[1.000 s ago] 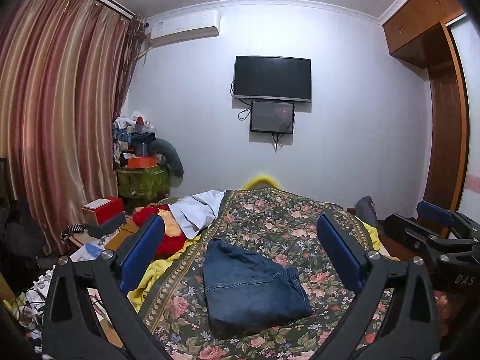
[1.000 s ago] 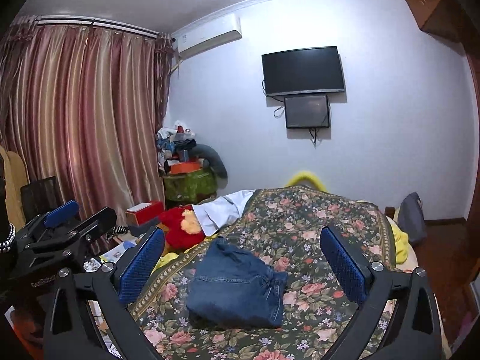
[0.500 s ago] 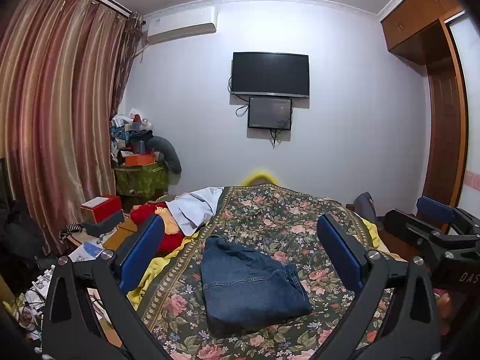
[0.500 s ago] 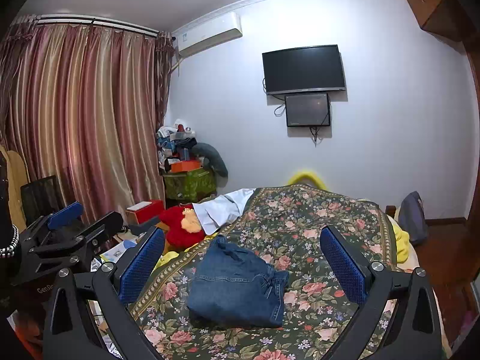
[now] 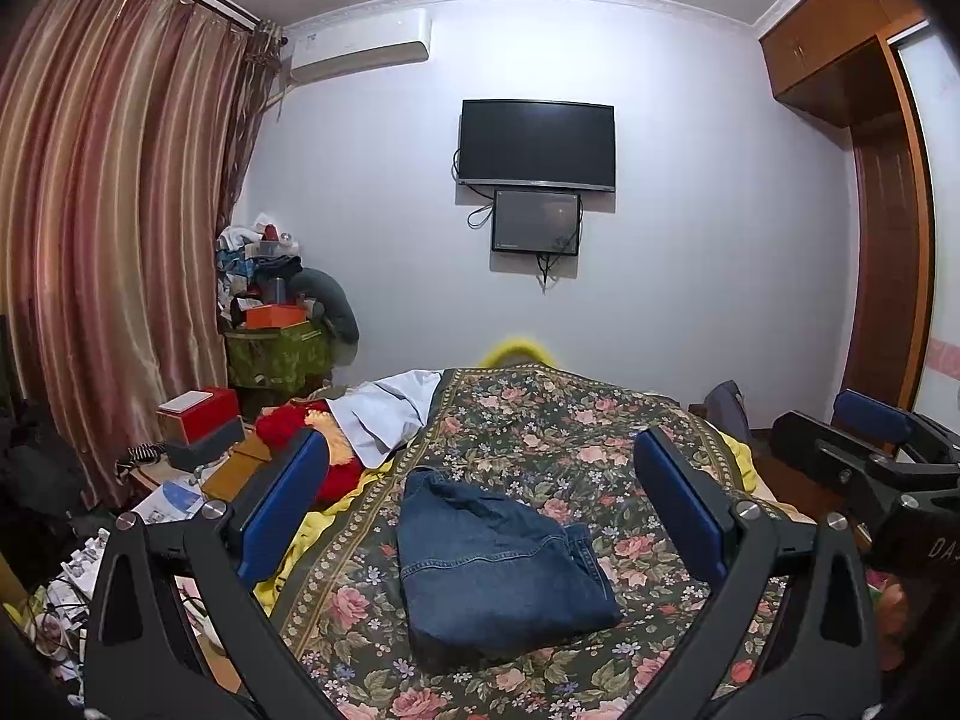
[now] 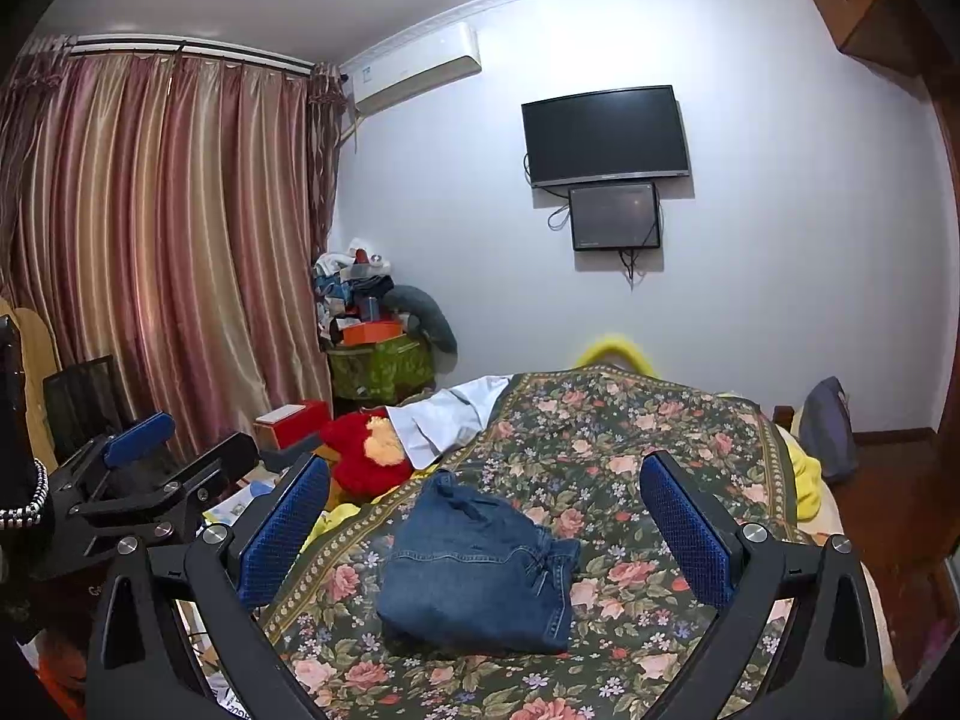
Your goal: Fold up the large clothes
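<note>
Looking at the last second, your left gripper [image 5: 480, 501] and right gripper [image 6: 485, 525] lifted slightly, both spread wide and empty, while the folded jeans [image 5: 498, 567] sit finished on the floral bedspread [image 5: 576, 438].

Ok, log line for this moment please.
stage: fold done | jeans: folded on bedspread | left gripper: open | right gripper: open

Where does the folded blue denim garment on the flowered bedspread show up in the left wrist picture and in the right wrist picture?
Left wrist view: the folded blue denim garment lies low at centre, between the open left gripper's fingers.
Right wrist view: the garment lies low at centre, nearer the open right gripper's left finger.
Shared landmark: the black wall-mounted television above the bed's far end.
</note>
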Available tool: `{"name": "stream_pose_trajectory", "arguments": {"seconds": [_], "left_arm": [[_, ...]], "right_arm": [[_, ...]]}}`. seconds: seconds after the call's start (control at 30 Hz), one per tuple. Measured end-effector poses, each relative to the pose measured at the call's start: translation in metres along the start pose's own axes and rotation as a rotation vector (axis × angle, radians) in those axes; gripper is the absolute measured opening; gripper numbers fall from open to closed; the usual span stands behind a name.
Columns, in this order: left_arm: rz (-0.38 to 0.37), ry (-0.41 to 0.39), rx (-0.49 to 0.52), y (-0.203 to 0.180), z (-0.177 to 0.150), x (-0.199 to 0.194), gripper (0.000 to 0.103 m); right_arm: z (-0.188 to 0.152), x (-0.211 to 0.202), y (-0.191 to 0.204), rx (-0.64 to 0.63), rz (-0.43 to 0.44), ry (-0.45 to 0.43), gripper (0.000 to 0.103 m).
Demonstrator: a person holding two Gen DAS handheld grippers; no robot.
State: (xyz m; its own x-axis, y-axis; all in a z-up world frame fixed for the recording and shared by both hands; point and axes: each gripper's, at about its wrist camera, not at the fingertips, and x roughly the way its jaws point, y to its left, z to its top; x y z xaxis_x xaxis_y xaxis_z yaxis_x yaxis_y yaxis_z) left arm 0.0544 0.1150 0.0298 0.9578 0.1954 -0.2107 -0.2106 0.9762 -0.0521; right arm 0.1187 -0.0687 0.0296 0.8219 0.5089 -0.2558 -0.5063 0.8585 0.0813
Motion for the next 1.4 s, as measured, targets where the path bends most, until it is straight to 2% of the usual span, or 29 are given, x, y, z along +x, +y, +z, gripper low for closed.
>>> {"name": "stream_pose_trajectory", "arguments": {"seconds": [1.03,1.4], "left_arm": [[-0.058,0.01,-0.004,0.015,-0.002,0.003,0.103],[-0.065,0.006,0.016,0.01,-0.002,0.001,0.103]], "right_arm": [[0.002,-0.003,0.004,0.012,0.001,-0.003,0.103],[0.002,-0.003,0.005,0.013,0.0,-0.002,0.103]]}}
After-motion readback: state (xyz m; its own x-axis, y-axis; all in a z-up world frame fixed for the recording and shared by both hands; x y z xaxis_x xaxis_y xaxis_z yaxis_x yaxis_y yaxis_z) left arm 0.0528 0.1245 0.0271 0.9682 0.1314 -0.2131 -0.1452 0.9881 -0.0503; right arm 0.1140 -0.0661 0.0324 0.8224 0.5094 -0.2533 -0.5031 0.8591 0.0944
